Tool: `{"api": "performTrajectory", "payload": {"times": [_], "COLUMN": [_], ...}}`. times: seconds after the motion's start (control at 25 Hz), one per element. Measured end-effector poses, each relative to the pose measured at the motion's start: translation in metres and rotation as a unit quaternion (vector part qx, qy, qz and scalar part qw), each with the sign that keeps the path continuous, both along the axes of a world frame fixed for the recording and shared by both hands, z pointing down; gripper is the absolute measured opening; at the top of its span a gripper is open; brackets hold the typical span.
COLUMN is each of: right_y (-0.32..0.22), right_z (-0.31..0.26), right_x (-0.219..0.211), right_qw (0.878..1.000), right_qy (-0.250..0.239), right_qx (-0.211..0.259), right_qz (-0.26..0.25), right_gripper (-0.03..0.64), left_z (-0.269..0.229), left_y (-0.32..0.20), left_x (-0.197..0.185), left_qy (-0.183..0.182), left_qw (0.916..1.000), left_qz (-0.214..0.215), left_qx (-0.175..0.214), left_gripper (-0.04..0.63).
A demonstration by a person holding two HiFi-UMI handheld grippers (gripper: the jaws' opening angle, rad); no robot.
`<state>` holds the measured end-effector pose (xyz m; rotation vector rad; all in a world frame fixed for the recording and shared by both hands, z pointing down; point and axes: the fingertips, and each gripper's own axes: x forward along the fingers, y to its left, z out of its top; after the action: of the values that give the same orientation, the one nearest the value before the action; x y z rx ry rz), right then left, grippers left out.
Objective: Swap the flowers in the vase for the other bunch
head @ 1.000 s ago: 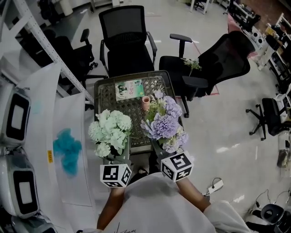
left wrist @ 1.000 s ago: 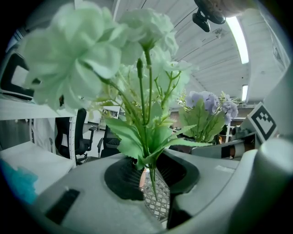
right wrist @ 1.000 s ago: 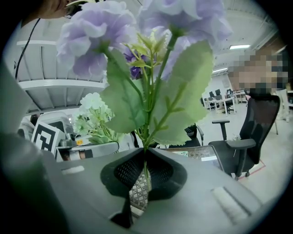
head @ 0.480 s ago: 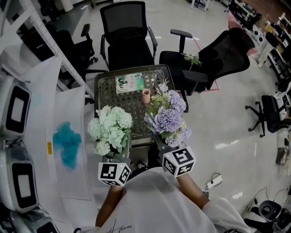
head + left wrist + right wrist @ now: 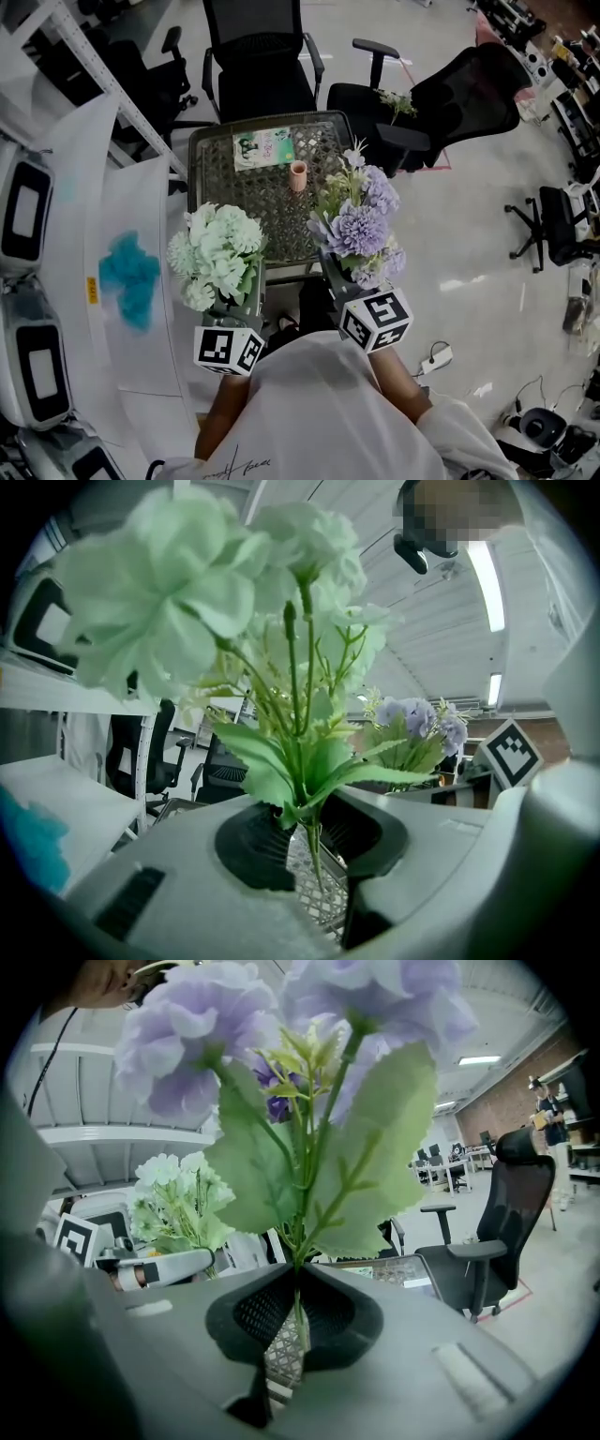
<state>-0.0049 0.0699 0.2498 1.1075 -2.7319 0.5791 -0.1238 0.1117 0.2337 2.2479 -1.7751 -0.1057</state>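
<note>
The left gripper [image 5: 305, 834] has the thin green stems of a pale-green artificial flower bunch [image 5: 216, 602] between its jaws. They have just eased apart a little, yet they grip the bunch, which stands upright. The right gripper [image 5: 292, 1321] is clamped on the stem of a lilac artificial flower bunch [image 5: 281, 1044]. Both bunches hang side by side over the near edge of the dark wire-mesh table [image 5: 234, 202] — farther back stands a small terracotta-pink vase [image 5: 298, 174], with a green-covered booklet [image 5: 263, 148] to its left.

**White shirt, grey grippers**

The person wears a loose white shirt [image 5: 319, 412] with a small dark handwritten mark; the left gripper [image 5: 314, 846] and the right gripper [image 5: 295, 1326] have pale grey shells and dark ribbed pads [image 5: 255, 1314]; each carries a cube [image 5: 375, 321] with black-and-white square markers.
</note>
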Motion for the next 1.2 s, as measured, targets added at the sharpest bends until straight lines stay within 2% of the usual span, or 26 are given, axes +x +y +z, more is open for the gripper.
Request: {"api": "performTrajectory", "payload": {"times": [0.4, 1.2], "right_y": [-0.019, -0.086], "right_z": [0.01, 0.034], "right_x": [-0.001, -0.006], "right_qw": [1.0, 0.999], "right_qy": [0.001, 0.014], "right_qx": [-0.013, -0.026], "right_qz": [-0.009, -0.035], "right_gripper": [0.028, 0.026], "left_z": [0.015, 0.042], "left_y": [-0.011, -0.061], "left_x": [-0.009, -0.009], "left_qy": [-0.017, -0.02], "left_qw": [0.9994, 0.9977], "left_qz": [-0.016, -0.022], "left_qx": [-0.025, -0.061], "left_gripper": [0.081, 0.081]}}
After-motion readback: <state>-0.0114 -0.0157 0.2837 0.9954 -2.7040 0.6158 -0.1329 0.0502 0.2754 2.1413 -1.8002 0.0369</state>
